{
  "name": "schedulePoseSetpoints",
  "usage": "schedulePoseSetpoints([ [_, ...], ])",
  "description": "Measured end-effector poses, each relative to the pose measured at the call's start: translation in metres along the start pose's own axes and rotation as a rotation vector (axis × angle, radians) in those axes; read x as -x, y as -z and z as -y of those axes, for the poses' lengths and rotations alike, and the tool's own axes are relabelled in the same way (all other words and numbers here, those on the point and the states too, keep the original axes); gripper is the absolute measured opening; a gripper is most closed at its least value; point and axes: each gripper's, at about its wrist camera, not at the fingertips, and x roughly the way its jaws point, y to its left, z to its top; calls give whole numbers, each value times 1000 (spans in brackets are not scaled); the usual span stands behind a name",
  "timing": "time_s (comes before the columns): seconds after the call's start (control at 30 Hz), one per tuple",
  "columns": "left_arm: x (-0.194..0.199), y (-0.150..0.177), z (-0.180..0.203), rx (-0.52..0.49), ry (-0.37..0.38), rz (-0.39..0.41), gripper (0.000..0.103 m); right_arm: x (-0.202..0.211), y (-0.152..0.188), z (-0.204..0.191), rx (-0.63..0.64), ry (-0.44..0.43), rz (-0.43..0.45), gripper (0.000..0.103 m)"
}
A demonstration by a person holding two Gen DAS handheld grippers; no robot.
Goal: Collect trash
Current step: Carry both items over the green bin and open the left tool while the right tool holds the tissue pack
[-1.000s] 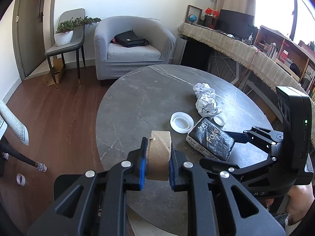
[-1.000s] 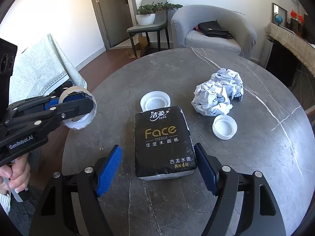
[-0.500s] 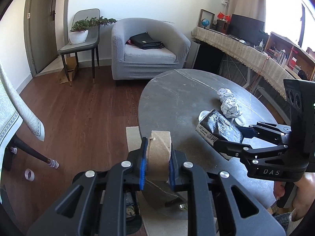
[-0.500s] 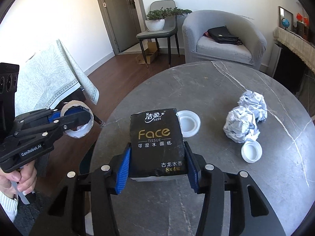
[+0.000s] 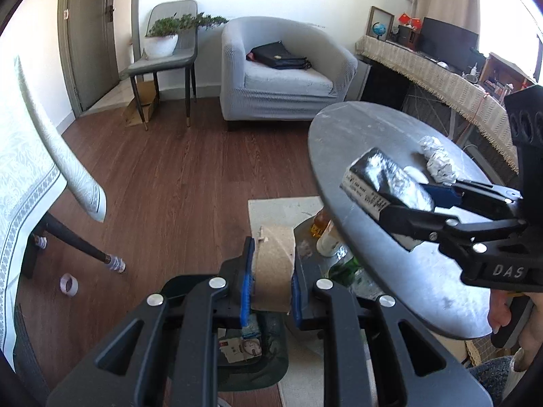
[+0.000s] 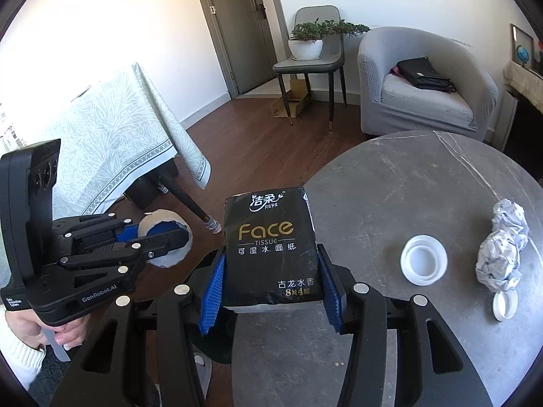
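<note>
Left wrist view: the bin (image 5: 253,349) beneath the left gripper (image 5: 271,279) is mostly hidden by its arms, contents indistinct. That gripper pinches the cardboard tape roll (image 5: 274,269); the right gripper (image 6: 271,290) clamps the black tissue pack (image 6: 271,247). Since a second ago both have drawn back off the round table (image 6: 407,186), whose edge now lies beside the pack, open floor ahead.
</note>
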Motion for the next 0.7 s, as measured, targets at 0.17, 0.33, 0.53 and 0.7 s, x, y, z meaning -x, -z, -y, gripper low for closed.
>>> schedulePoseSetpoints([
  [0.17,-11,11,-24,54,-2,-61,20,-10,-5,-11,6,-18,-3,51],
  [0.33,-20,26,-41,64,-14,-99,20,-20,-10,-22,6,-57,1,51],
  [0.53,-27,43,-60,87,-35,-151,20,-38,-14,-41,26,-94,-17,51],
  [0.7,-39,57,-76,92,-65,-211,20,-58,-16,-56,41,-113,-46,51],
])
